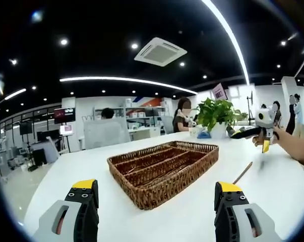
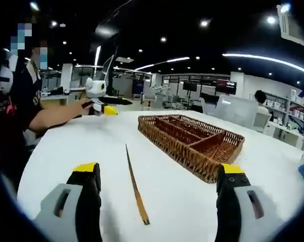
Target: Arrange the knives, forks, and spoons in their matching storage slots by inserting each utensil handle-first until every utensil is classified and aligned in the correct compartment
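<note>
My left gripper has its two yellow-tipped jaws spread wide with nothing between them, hanging just above the white table. Ahead of them sits one wicker cutlery tray, set at a slant. I count four compartments: three long slots running side by side and one short slot across the far end, and I can see no utensil in any of them.

My right gripper is released too, jaws apart and bare over the same table. Between them lies one long, thin utensil, flat on the tabletop, thin near the tray and widening at the near end; I cannot tell whether it is a knife or something else. In the left gripper view it appears as a thin stick to the right of the tray. It lies beside the tray, apart from it and outside every slot.

Across the table, a person's hand holds a third gripper-like device with a yellow tip above the tabletop. One potted plant stands beyond the tray.
</note>
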`<state>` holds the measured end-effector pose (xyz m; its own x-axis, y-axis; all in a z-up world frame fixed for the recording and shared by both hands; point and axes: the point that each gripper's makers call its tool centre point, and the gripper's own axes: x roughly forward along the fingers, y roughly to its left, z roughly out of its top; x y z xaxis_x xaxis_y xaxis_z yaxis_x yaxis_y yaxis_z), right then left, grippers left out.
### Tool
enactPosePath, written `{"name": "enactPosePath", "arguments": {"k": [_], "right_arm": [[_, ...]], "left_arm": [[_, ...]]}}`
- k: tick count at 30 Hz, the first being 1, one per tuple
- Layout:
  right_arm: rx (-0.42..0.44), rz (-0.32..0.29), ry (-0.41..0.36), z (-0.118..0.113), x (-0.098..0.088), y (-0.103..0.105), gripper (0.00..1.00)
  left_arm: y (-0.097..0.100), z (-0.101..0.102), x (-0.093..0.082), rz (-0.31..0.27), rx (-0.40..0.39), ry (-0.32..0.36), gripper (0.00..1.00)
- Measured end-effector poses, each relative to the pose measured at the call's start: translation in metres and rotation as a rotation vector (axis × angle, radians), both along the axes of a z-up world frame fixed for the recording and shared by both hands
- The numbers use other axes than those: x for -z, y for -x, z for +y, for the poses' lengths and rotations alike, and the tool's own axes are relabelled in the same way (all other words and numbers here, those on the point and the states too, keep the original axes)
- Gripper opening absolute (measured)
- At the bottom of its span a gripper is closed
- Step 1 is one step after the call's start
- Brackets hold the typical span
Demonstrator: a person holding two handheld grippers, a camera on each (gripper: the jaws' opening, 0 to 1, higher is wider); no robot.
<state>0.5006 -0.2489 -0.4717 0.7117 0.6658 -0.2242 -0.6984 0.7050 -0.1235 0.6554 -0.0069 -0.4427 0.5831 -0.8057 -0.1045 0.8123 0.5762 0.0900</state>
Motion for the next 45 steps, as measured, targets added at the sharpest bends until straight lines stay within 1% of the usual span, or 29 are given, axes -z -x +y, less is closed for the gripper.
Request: {"name": "enactPosePath", "arguments": {"k": [1, 2, 3, 4, 5, 6, 8, 10, 11, 13, 16, 20, 21, 23, 26, 27, 28, 31, 34, 36, 39, 42, 45], "right_arm": [[-0.026, 0.034, -0.03, 0.0, 0.009, 0.003, 0.86], [-0.024, 0.054, -0.04, -0.001, 0.013, 0.003, 0.79], [-0.006, 0.11, -0.007, -0.008, 0.026, 0.004, 0.71], [-0.012, 0.116, 0.021, -0.009, 0.031, 0.005, 0.65], [-0.018, 0.11, 0.038, -0.008, 0.033, 0.004, 0.63], [-0.013, 0.112, 0.025, -0.008, 0.033, 0.003, 0.61], [-0.034, 0.144, 0.012, -0.004, 0.035, 0.007, 0.53], [-0.037, 0.148, 0.012, -0.003, 0.035, 0.006, 0.48], [-0.037, 0.171, 0.014, -0.003, 0.038, 0.007, 0.45], [-0.033, 0.185, 0.018, -0.003, 0.039, 0.007, 0.42], [-0.047, 0.178, 0.052, -0.001, 0.043, 0.009, 0.34], [-0.061, 0.21, 0.059, 0.001, 0.049, 0.011, 0.3], [-0.058, 0.219, 0.059, 0.0, 0.05, 0.01, 0.27], [-0.061, 0.226, 0.056, -0.001, 0.051, 0.008, 0.15], [-0.071, 0.252, 0.039, 0.001, 0.052, 0.009, 0.09], [-0.074, 0.25, 0.042, 0.001, 0.052, 0.008, 0.06], [-0.082, 0.242, 0.048, 0.001, 0.052, 0.008, 0.05], [-0.077, 0.257, 0.066, 0.002, 0.056, 0.009, 0.06], [-0.078, 0.255, 0.062, 0.004, 0.056, 0.011, 0.06], [-0.074, 0.239, 0.077, 0.005, 0.056, 0.01, 0.08], [-0.076, 0.235, 0.082, 0.004, 0.057, 0.008, 0.05], [-0.08, 0.22, 0.094, 0.006, 0.057, 0.008, 0.05], [-0.068, 0.217, 0.097, 0.01, 0.057, 0.007, 0.08]], "left_arm": [[0.0, 0.0, 0.0, -0.001, -0.001, 0.0, 1.0], [0.0, 0.001, -0.001, -0.003, -0.002, 0.001, 1.0], [0.0, 0.001, -0.001, -0.003, -0.002, 0.001, 1.0], [0.0, 0.0, -0.001, -0.003, -0.002, 0.003, 1.0], [0.0, 0.0, -0.001, -0.003, -0.002, 0.001, 1.0], [0.001, 0.0, -0.001, -0.003, -0.003, -0.001, 1.0], [0.002, 0.0, 0.0, -0.001, -0.003, -0.001, 1.0], [0.002, 0.0, 0.0, -0.001, -0.004, -0.001, 1.0], [0.002, 0.0, 0.0, 0.0, -0.004, 0.001, 1.0], [0.001, 0.001, 0.0, 0.001, -0.004, 0.001, 1.0], [0.002, 0.0, 0.0, 0.0, -0.003, 0.001, 1.0], [0.002, 0.0, -0.001, -0.001, -0.002, 0.004, 1.0], [0.002, 0.0, -0.002, -0.001, -0.003, 0.006, 1.0], [0.002, 0.0, -0.002, -0.001, -0.002, 0.007, 1.0], [0.002, 0.0, -0.002, -0.002, -0.001, 0.008, 1.0], [0.002, 0.0, -0.002, -0.002, -0.001, 0.009, 1.0], [0.002, 0.001, -0.002, -0.002, 0.0, 0.009, 1.0], [0.001, 0.001, -0.002, -0.002, 0.002, 0.008, 1.0], [0.001, 0.0, -0.001, -0.002, 0.004, 0.005, 1.0], [0.001, 0.0, -0.001, -0.001, 0.006, 0.004, 1.0], [-0.001, -0.001, 0.001, 0.001, 0.01, 0.002, 1.0], [-0.001, -0.002, 0.005, 0.007, 0.014, -0.005, 1.0], [-0.001, -0.002, 0.006, 0.01, 0.015, -0.008, 1.0]]}}
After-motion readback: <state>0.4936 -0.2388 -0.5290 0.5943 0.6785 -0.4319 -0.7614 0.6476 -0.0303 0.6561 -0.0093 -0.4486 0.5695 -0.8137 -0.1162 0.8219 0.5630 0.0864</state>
